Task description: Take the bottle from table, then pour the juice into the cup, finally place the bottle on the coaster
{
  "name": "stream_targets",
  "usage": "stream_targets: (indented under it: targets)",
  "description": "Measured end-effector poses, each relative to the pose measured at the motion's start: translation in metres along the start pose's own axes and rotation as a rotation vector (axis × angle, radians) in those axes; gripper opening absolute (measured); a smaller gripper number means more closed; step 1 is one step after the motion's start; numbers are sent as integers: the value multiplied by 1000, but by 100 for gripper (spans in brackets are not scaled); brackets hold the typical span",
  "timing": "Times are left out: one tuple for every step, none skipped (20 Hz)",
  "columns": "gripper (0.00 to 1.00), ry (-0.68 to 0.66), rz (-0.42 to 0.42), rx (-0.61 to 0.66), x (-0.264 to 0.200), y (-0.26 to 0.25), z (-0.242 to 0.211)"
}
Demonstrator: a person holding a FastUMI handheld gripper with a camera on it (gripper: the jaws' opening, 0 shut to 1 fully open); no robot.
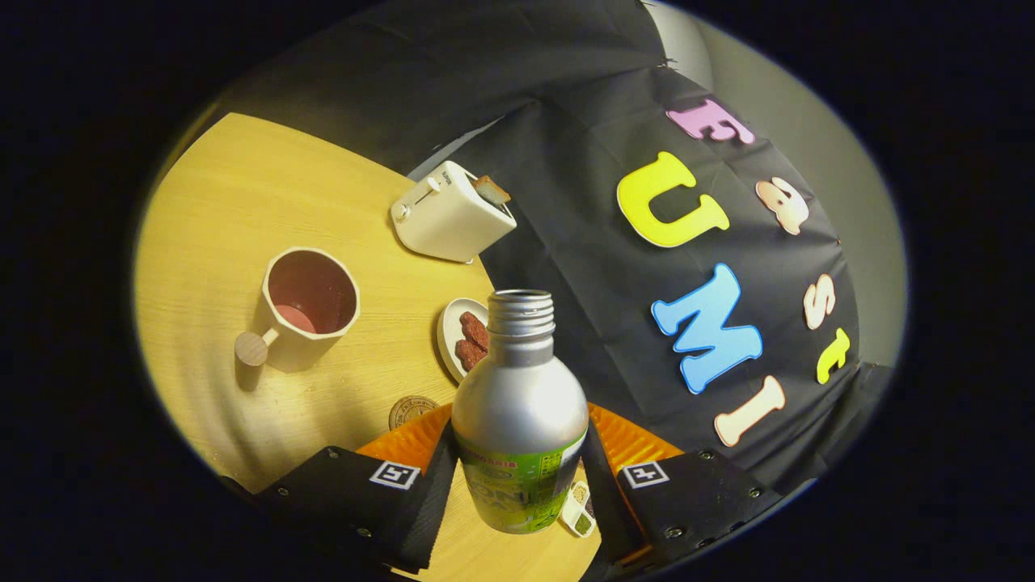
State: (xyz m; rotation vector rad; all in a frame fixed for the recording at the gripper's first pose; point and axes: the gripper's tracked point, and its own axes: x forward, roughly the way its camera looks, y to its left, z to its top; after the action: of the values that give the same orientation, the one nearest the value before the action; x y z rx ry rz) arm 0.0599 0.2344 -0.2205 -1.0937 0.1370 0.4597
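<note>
We have the gripper (520, 477) clamped on the bottle (520, 420), both fingers (602, 485) pressing its sides down at the green label, one on each flank. The bottle stands between them, silver shoulder and threaded neck rising ahead of us, cap off, mouth open, and the whole scene sits tilted around it. Whether its base touches the worktop (234, 202) or is lifted off it, we cannot tell.

Just past the left finger we see a small round coaster (412, 411) lying flat on the wood, partly hidden by the finger. Right behind the bottle's neck, a small plate (454, 327) with two dark reddish pieces on it. Off to the left, well clear of the bottle, there's the cup (311, 307), pale outside, dark red inside, its round-knobbed handle pointing towards us.

Farthest back, at the worktop's far edge against the cloth wall, we spot a white toaster (449, 214) with a slice of toast (491, 190) poking out of its slot.
</note>
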Motion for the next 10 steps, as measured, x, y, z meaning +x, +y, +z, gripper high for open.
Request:
stream_targets:
  targets:
    - [76, -4, 6, -19, 1, 2, 1]
    - [76, -9, 14, -39, 3, 3, 3]
    - [76, -13, 21, -61, 6, 5, 5]
    - [76, -17, 27, -86, 8, 7, 6]
    - [76, -19, 32, -112, 9, 8, 8]
    - [76, -21, 36, -137, 10, 8, 10]
    - [76, -24, 40, -161, 12, 9, 10]
    - [76, -26, 46, -180, 13, 10, 12]
    - [76, -22, 51, -198, 14, 12, 12]
    - [76, -19, 56, -217, 15, 13, 12]
